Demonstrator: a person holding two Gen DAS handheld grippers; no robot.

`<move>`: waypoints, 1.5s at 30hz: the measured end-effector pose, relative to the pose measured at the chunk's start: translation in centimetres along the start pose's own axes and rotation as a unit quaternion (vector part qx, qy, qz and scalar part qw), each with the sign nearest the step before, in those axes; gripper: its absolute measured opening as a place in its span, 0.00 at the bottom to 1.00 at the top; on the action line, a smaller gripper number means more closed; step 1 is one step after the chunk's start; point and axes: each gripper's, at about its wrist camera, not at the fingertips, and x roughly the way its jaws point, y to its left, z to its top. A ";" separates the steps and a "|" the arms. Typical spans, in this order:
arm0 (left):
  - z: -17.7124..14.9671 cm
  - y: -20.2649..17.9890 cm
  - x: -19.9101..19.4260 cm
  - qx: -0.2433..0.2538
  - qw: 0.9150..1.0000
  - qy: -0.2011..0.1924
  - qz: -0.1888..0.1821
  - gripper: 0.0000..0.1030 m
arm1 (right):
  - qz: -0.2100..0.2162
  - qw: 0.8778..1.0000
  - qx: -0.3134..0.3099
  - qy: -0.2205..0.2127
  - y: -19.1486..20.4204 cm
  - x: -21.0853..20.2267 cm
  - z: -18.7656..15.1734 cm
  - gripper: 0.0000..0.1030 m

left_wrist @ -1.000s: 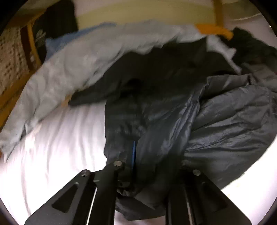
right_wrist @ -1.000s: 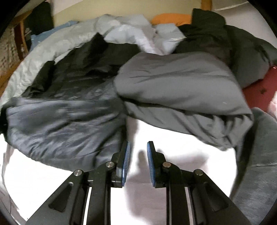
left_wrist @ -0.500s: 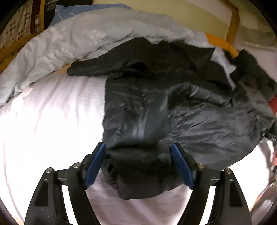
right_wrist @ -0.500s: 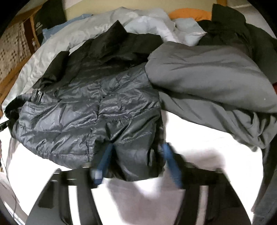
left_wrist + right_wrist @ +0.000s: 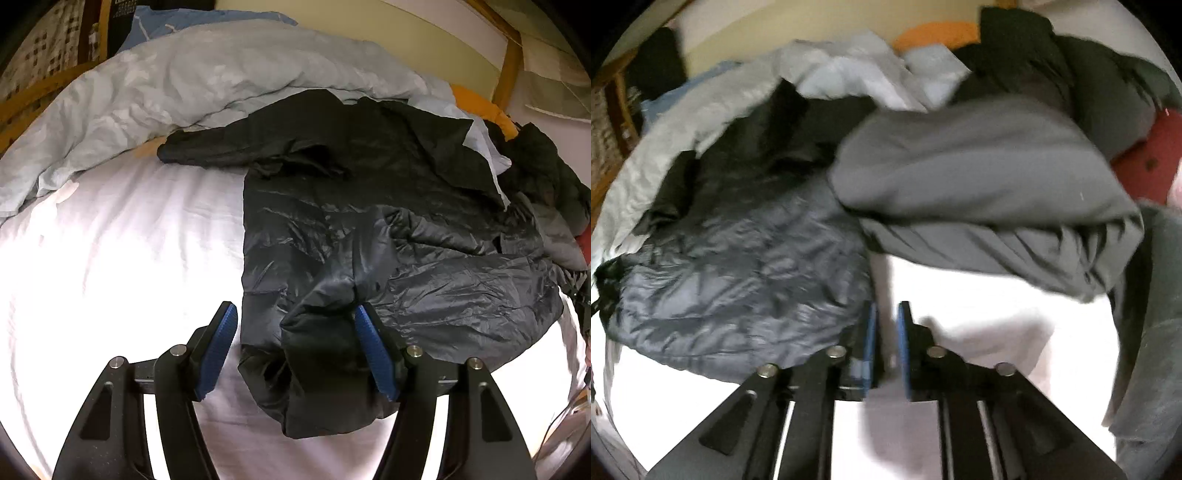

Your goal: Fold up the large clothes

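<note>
A dark quilted jacket [image 5: 369, 240] lies spread on the white bed sheet [image 5: 110, 258], one sleeve stretched to the left near the duvet. My left gripper [image 5: 297, 345] is over the jacket's near folded end. Its jaws are closing with that bunched fabric between them, and the left pad [image 5: 219, 347] still stands off the cloth. In the right wrist view the same jacket [image 5: 738, 280] fills the left side. My right gripper [image 5: 886, 339] sits just past its hem, jaws opening with a narrow gap and only white sheet showing between them.
A light grey duvet [image 5: 184, 85] is heaped along the far side. A grey garment [image 5: 979, 184] overlaps the jacket's right edge, with darker clothes [image 5: 1071, 74] and a red item [image 5: 1145, 162] behind it. A wooden bed frame [image 5: 511, 62] borders the far end.
The left gripper, shut on jacket fabric a second ago, spread its jaws and the jacket dropped flat on the sheet. The right gripper's view swung over the jacket's hem and back.
</note>
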 end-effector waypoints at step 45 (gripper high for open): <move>-6.2 -2.3 -8.8 0.054 0.997 -0.037 -0.037 0.29 | 0.046 0.999 0.011 0.021 1.5 -5.6 -5.2 0.13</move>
